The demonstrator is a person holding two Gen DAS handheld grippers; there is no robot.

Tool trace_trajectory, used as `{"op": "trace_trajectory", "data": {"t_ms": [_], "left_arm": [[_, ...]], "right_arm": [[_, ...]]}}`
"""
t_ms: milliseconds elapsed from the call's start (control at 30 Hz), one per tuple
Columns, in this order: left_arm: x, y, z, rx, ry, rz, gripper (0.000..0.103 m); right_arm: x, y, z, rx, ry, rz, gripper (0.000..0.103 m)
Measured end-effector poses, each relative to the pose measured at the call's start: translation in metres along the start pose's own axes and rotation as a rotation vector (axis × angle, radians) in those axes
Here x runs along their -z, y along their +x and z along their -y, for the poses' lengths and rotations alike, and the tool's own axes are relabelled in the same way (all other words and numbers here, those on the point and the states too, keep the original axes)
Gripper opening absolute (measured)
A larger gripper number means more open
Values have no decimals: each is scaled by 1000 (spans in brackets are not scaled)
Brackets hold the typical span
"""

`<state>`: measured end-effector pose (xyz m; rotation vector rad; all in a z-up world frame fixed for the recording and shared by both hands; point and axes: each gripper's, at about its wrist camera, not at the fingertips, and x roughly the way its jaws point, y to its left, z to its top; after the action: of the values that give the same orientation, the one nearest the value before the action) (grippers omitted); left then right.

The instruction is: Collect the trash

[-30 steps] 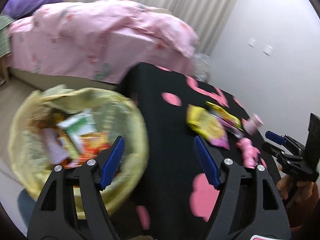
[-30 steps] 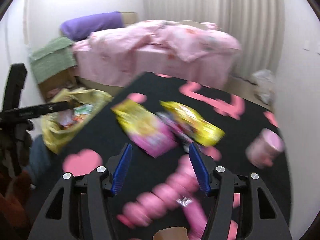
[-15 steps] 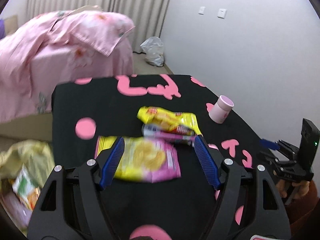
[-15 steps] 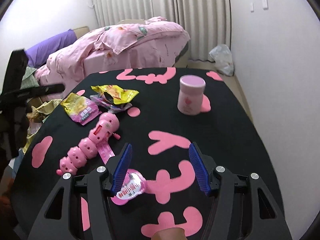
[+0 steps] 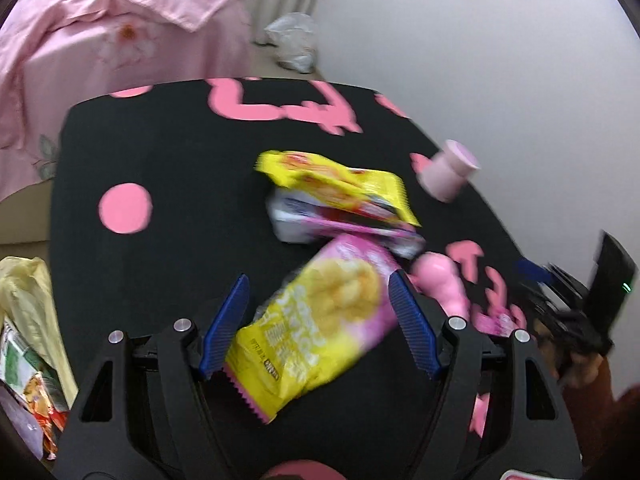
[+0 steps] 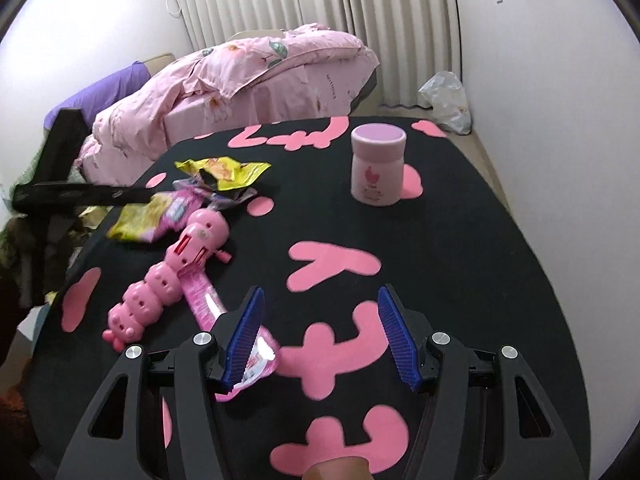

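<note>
- My left tongs (image 5: 318,324) stand spread around the yellow-and-pink crinkly snack packet (image 5: 320,320) near the table's (image 5: 168,152) left edge, its long axis running diagonally between the jaws.
- My right tongs (image 6: 320,336) hang spread too, farther off.

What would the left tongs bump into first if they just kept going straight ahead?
Probably the yellow-and-pink snack bag. It already lies between the open left tongs, on the black table. The picture is blurred, so whether they touch it yet is unclear.

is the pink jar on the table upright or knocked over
Upright. In the right wrist view the pink jar stands on its base on the table with its lid on top.
</note>
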<state>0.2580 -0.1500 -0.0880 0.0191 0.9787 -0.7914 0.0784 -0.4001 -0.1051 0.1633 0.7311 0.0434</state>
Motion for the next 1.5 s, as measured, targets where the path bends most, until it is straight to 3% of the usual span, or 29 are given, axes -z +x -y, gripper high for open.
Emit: {"op": "trace_trajectory", "data": {"t_ms": [100, 233, 400, 467, 533, 633, 700, 800, 900, 1067, 1200, 1267, 1333, 1400, 1500], "left_arm": [[-12, -10, -1, 4, -57, 69, 69], [-40, 2, -12, -52, -140, 159, 70], [-65, 49, -19, -97, -202, 42, 68], [-69, 61, -20, -98, -231, -10, 49], [-68, 66, -21, -92, -248, -49, 42], [-65, 54, -17, -56, -241, -40, 22], [-62, 27, -10, -18, -242, 26, 18], [-53, -27, 6, 9, -217, 144, 18], [-37, -67, 16, -1, -213, 190, 18], [4, -92, 6, 66, -325, 159, 18], [44, -91, 8, 83, -334, 121, 18], [59, -90, 8, 112, -332, 118, 37], [70, -95, 4, 116, -348, 145, 50], [78, -105, -1, 66, -362, 201, 52], [89, -121, -7, -40, -382, 254, 52]], "right_arm": [[-1, 3, 3, 9, 25, 17, 56], [-1, 6, 5, 0, 56, 13, 56], [3, -4, -3, 31, 8, 28, 56], [6, -9, -4, 26, 0, 25, 56], [9, -12, -3, 23, -1, 27, 56], [11, -16, -1, 21, 10, 31, 56], [12, -19, 1, 16, 19, 38, 56], [13, -24, 1, 6, 27, 49, 56], [15, -28, -1, -4, 23, 58, 56], [21, -33, -8, -8, 3, 50, 56], [23, -38, -21, -4, -37, 42, 56], [22, -47, -27, 5, -51, 72, 56], [18, -54, -31, -45, -43, 91, 56], [12, -60, -38, -141, -29, 100, 56], [5, -59, -65, -193, -119, 49, 56]]}}
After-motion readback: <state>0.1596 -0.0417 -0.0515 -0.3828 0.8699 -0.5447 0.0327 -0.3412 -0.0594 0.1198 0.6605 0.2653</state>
